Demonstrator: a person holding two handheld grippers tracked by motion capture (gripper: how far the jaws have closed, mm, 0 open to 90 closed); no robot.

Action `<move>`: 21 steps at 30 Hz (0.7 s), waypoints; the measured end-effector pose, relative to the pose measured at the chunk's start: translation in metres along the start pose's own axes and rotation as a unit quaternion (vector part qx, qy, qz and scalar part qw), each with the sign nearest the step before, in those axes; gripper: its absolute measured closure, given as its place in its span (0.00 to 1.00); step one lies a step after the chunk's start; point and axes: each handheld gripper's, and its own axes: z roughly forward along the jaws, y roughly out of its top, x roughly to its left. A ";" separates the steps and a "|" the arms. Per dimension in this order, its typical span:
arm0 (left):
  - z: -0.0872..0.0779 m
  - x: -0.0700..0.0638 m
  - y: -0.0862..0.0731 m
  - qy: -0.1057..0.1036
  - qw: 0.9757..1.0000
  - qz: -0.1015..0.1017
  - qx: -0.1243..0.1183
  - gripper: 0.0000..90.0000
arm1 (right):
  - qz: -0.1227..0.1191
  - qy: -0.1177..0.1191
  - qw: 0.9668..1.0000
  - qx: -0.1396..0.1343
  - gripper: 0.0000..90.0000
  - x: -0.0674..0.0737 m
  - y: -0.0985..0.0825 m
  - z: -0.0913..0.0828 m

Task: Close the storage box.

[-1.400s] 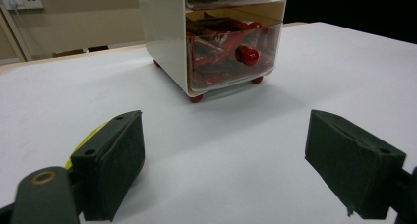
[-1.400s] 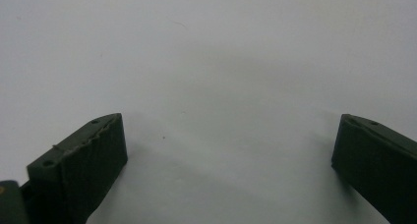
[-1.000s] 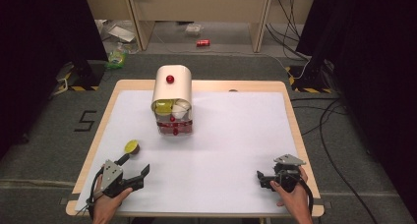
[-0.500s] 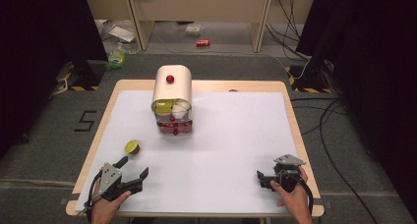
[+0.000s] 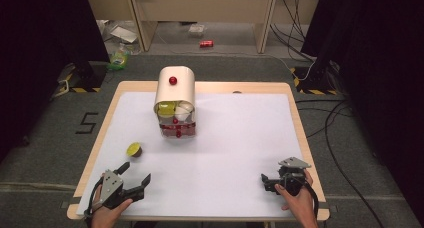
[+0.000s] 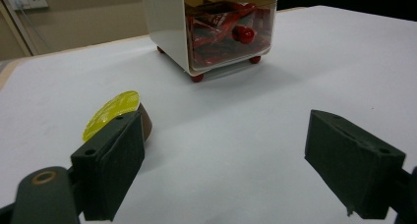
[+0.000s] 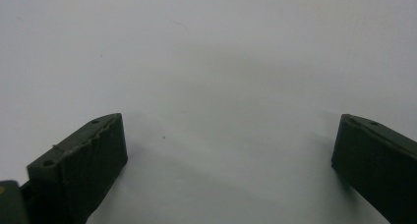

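A small brown capsule with a yellow foil lid [image 5: 133, 149] lies on its side on the white table [image 5: 240, 138], left of centre. My left gripper [image 5: 135, 172] stands open just in front of it, near the front edge. In the left gripper view the capsule [image 6: 115, 113] lies just beyond the left jaw, outside the gap of the left gripper [image 6: 226, 155]. My right gripper [image 5: 266, 183] rests open at the front right, and in its own view the right gripper [image 7: 228, 150] has only bare table between its jaws.
A cream cabinet with a red knob [image 5: 174, 90] stands at the back centre; its clear drawer [image 5: 177, 129] holds red packets. In the left gripper view the drawer [image 6: 228, 32] faces me. Beyond the table the floor holds cables [image 5: 330, 123] and a desk's legs.
My left gripper has drawn back slightly toward the front edge, away from the capsule. The right gripper and the capsule have not moved.
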 end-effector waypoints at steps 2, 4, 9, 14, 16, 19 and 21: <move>0.000 -0.002 0.000 0.002 1.000 0.008 0.000 0.17 | 0.000 0.000 1.000 0.000 0.01 0.000 0.000 0.000; 0.001 -0.005 0.000 0.007 1.000 0.027 0.005 0.17 | 0.000 0.000 1.000 0.000 0.01 0.000 0.000 0.000; 0.003 -0.010 0.000 0.006 0.999 0.050 0.013 0.17 | 0.000 0.000 1.000 0.000 0.01 0.000 0.000 0.000; 0.002 -0.006 0.000 0.006 0.999 0.033 0.013 0.17 | 0.000 0.000 1.000 0.000 0.01 0.000 0.000 0.000; 0.002 -0.005 0.000 0.005 0.999 0.030 0.012 0.17 | 0.000 0.000 1.000 0.000 0.01 0.000 0.000 0.000; 0.002 -0.005 0.000 0.005 1.000 0.027 0.012 0.17 | 0.000 0.000 1.000 0.000 0.01 0.000 0.000 0.000; 0.003 -0.005 0.001 0.006 1.000 0.027 0.014 0.17 | 0.000 0.000 1.000 0.000 0.01 0.000 0.000 0.000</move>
